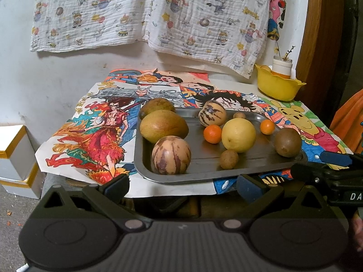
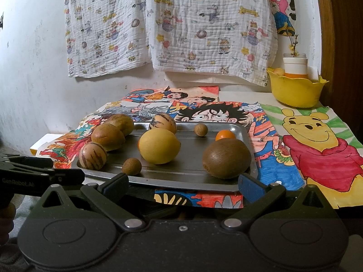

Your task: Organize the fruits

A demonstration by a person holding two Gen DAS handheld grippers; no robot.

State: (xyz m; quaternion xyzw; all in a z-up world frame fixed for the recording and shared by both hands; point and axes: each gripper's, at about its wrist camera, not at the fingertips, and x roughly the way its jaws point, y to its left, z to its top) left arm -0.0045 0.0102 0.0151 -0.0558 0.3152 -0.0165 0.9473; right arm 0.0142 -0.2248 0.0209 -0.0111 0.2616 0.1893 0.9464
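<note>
A steel tray [image 1: 204,172] [image 2: 158,181] on the table holds two brown-green mangoes [image 1: 163,128], two striped pepino melons [image 1: 171,155] [image 2: 93,156], a yellow lemon [image 1: 238,134] [image 2: 159,146], two small oranges [image 1: 212,133], a kiwi [image 1: 287,142] [image 2: 226,159] and small brown fruits [image 1: 229,159] [image 2: 131,166]. My left gripper [image 1: 182,187] is open and empty before the tray's near edge. My right gripper [image 2: 183,187] is open and empty, just in front of the kiwi. The right gripper also shows at the right of the left wrist view [image 1: 326,170].
Colourful cartoon drawings [image 2: 317,145] cover the table. A yellow bowl [image 1: 278,86] [image 2: 295,88] with a white jar stands at the back right corner. A printed cloth [image 1: 158,11] hangs on the wall. White boxes [image 1: 15,154] stand left of the table.
</note>
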